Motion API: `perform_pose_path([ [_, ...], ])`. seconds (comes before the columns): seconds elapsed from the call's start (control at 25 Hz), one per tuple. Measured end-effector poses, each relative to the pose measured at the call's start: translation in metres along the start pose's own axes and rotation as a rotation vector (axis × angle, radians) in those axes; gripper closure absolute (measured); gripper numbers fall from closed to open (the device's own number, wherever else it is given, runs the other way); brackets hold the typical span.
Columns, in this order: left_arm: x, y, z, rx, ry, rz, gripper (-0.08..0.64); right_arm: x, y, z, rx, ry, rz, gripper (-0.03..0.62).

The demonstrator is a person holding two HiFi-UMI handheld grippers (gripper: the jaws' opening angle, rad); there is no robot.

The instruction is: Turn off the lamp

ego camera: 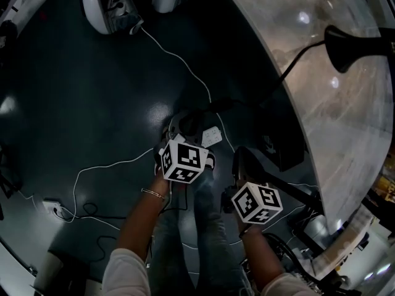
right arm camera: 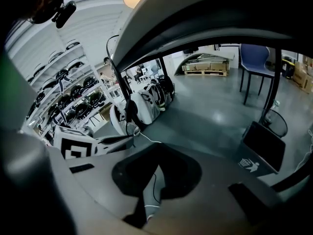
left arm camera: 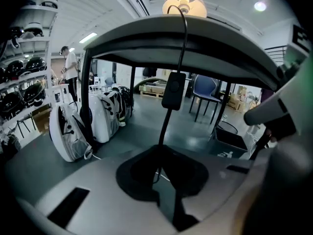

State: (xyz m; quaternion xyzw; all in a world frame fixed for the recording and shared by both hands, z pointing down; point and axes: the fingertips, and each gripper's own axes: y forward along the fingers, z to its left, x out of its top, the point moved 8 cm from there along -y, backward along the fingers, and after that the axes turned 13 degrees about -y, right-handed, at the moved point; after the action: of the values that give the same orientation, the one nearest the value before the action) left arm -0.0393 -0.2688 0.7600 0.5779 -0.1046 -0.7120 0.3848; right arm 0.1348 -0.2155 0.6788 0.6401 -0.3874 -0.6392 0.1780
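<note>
Head view dim, corners vignetted black; white glare spots on the pale glossy round tabletop (ego camera: 345, 116) and the dark polished floor (ego camera: 92, 91). Gripper views brighter: glowing cream lampshade (left arm camera: 184, 1) and ceiling spotlight (left arm camera: 259, 6) overexposed. Strong fisheye bending at edges; near foreground soft.

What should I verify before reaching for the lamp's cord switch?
1. Lamp off: not ok, it is lit.
2. Switch in sight: ok, it hangs on the cord below the table edge in the left gripper view.
3. Left gripper free: ok, shut, nothing held.
4. Right gripper free: ok, shut, nothing held.
5. Contact with the switch: not ok, both grippers are apart from it.
6. Which way the switch is set: cannot tell.
</note>
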Motion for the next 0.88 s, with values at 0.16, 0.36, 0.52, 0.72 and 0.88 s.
perform_pose_path([
  [0.16, 0.005, -0.04, -0.005, 0.003, 0.013, -0.011, 0.533, 0.008, -0.008, 0.008, 0.031, 0.023, -0.054, 0.594],
  [0.36, 0.008, -0.08, -0.013, 0.021, -0.011, 0.0, 0.534, 0.024, -0.03, 0.025, 0.111, 0.025, -0.084, 0.592],
  [0.52, 0.016, -0.105, -0.023, 0.015, -0.022, -0.018, 0.533, 0.047, -0.047, 0.039, 0.21, -0.017, -0.118, 0.591],
  [0.72, 0.024, -0.124, -0.032, 0.01, -0.011, -0.031, 0.534, 0.077, -0.052, 0.05, 0.322, -0.059, -0.167, 0.492],
  [0.88, 0.022, -0.127, -0.028, 0.013, -0.013, -0.045, 0.533, 0.095, -0.042, 0.061, 0.382, -0.108, -0.185, 0.451],
])
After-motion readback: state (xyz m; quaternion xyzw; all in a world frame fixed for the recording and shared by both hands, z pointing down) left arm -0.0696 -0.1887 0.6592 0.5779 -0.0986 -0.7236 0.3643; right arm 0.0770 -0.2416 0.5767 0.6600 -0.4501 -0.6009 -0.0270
